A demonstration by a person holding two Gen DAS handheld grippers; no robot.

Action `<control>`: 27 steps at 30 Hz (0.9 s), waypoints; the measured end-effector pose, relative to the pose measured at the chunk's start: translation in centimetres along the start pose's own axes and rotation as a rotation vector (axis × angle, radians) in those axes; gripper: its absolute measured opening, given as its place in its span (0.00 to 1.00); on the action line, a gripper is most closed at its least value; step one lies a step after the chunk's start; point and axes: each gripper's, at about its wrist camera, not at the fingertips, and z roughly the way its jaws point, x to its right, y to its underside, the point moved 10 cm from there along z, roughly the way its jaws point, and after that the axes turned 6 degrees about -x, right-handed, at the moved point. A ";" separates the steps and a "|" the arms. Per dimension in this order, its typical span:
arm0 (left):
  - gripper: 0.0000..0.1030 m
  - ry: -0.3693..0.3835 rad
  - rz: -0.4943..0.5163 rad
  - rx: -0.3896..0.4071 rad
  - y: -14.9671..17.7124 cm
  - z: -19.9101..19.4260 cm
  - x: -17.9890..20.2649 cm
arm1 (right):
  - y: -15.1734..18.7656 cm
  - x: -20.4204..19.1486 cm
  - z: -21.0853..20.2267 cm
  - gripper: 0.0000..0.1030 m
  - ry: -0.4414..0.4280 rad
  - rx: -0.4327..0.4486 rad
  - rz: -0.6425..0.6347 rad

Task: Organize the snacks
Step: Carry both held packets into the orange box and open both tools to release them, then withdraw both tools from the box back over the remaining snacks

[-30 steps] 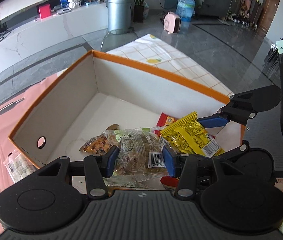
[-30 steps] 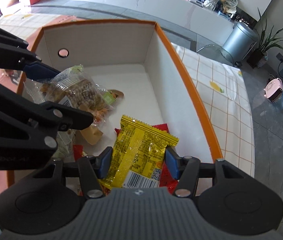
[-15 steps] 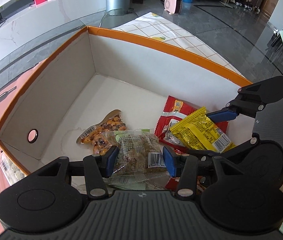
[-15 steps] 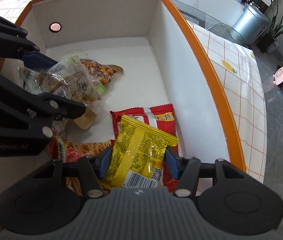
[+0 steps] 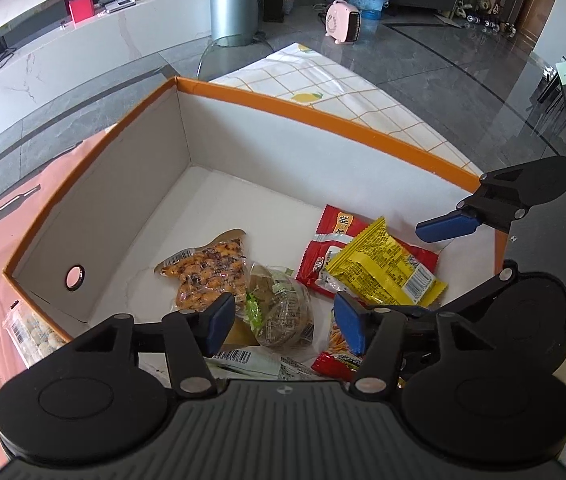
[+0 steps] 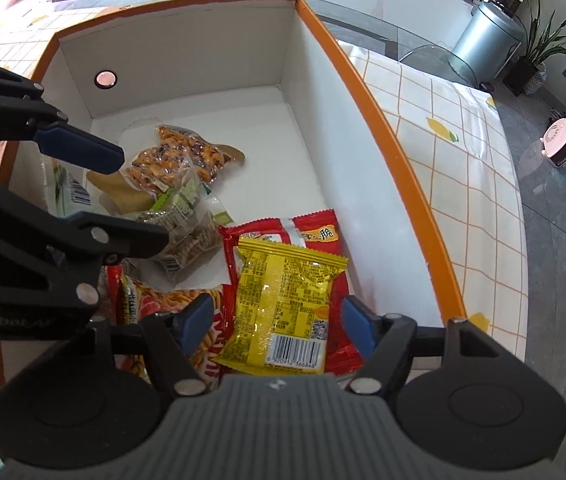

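Note:
An orange-rimmed white box [image 5: 323,116] holds several snack packets. In the left wrist view my left gripper [image 5: 283,322] hangs over the near end with its jaws opening. A clear packet of brown snacks [image 5: 283,308] lies loose between the pads, which do not press it. In the right wrist view my right gripper [image 6: 278,318] also has its jaws opening. Under them a yellow packet [image 6: 287,292] rests flat on a red packet [image 6: 315,232], free of both pads. An orange nut packet [image 5: 211,272] lies beside the clear one.
A red-orange stick-snack packet [image 6: 163,304] lies at the box's near end. Outside the box, a clear packet of pale round sweets [image 5: 31,332] sits on the pink cloth. One of the right gripper's blue fingers [image 5: 447,226] reaches in over the box's right end.
Both grippers' jaws have widened and let go of their packets. The clear packet and the yellow packet now lie on the snacks in the box.

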 end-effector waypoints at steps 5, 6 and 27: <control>0.66 -0.014 0.013 0.022 0.2 -2.0 0.6 | 0.4 -0.3 -1.9 0.71 0.004 0.015 0.016; 0.66 -0.016 0.012 0.026 0.3 -2.4 0.7 | 0.5 -0.4 -2.4 0.73 0.008 0.019 0.022; 0.68 -0.114 -0.188 0.242 6.4 -13.1 -1.0 | 3.9 -6.4 -10.6 0.77 -0.104 0.225 0.233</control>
